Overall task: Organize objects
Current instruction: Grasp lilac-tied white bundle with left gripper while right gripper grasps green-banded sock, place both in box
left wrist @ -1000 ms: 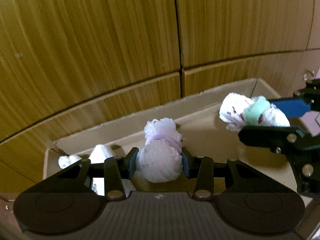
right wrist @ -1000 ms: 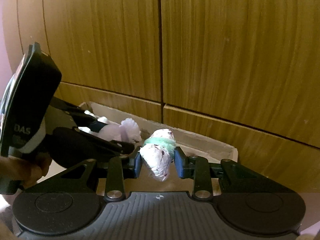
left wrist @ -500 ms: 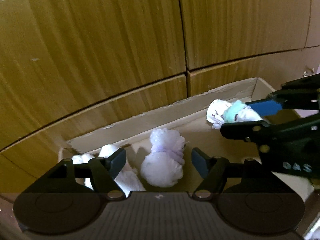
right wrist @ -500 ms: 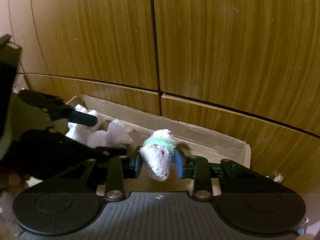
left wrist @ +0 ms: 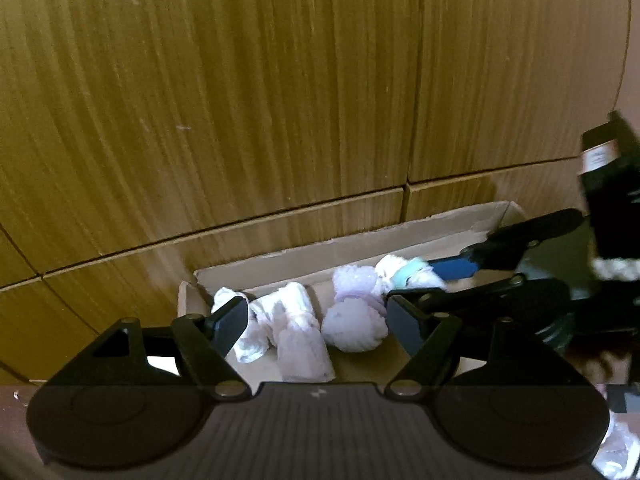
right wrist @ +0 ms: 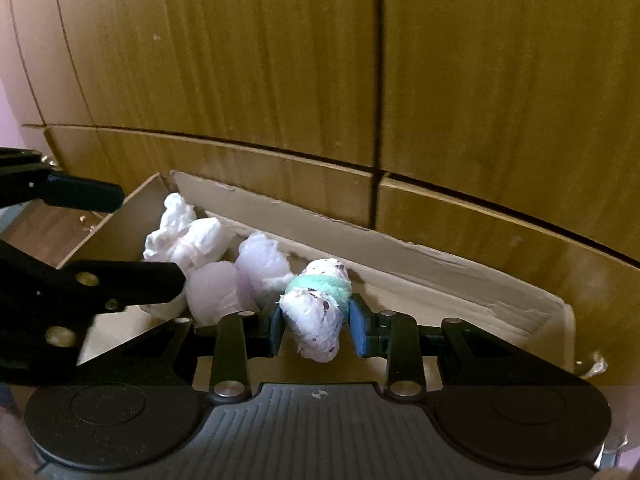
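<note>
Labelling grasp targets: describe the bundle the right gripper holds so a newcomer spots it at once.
Find the open cardboard box standing against the wooden cabinet fronts. Over its middle, the right gripper is shut on a rolled sock bundle. It alone is white with dark purple specks and a mint-green band; the lilac bundle and white bundle lying to its left are plain.

2 wrist fisheyes look down past their fingers, close on 1 shared open brown cardboard box (left wrist: 420, 226) (right wrist: 400, 256) against wooden panels.
</note>
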`<state>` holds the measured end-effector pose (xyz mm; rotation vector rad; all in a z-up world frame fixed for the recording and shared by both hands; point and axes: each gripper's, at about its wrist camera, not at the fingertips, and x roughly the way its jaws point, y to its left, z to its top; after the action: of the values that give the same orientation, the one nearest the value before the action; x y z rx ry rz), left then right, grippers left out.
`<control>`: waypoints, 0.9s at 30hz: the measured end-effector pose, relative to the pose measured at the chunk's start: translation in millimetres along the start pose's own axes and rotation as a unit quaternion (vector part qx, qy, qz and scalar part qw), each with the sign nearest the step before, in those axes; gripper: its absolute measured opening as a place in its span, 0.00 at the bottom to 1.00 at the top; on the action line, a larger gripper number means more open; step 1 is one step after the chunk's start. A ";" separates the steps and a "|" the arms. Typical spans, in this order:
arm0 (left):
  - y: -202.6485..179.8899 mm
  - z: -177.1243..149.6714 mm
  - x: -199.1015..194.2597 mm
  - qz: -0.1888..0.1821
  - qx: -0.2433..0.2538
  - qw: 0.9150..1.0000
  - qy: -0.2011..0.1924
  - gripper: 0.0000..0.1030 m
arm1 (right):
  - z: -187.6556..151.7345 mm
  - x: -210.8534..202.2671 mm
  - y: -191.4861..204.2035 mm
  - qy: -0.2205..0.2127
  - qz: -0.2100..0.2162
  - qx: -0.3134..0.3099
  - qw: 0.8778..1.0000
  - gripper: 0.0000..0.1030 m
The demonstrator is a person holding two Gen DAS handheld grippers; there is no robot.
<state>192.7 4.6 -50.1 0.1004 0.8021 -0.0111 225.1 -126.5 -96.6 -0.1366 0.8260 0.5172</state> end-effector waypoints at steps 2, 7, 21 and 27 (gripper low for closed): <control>1.5 0.1 1.6 0.004 0.001 1.000 -0.002 0.73 | 2.2 6.2 4.7 0.006 -0.002 -0.006 1.000 0.40; 13.4 -1.1 -12.1 0.008 -0.016 1.000 -0.002 0.73 | 4.2 6.4 13.7 0.010 -0.008 -0.015 1.000 0.55; 23.9 -8.7 -71.5 0.023 -0.037 0.999 -0.015 0.76 | 7.6 -106.7 40.4 -0.030 -0.039 -0.040 0.998 0.65; 21.4 -29.9 -105.1 0.022 -0.033 0.999 -0.020 0.78 | -10.6 -158.0 61.8 -0.052 -0.026 -0.033 0.998 0.69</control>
<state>99.3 25.7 6.5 0.0548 0.7590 0.0543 99.0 -137.1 16.8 -0.1907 0.7029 0.4983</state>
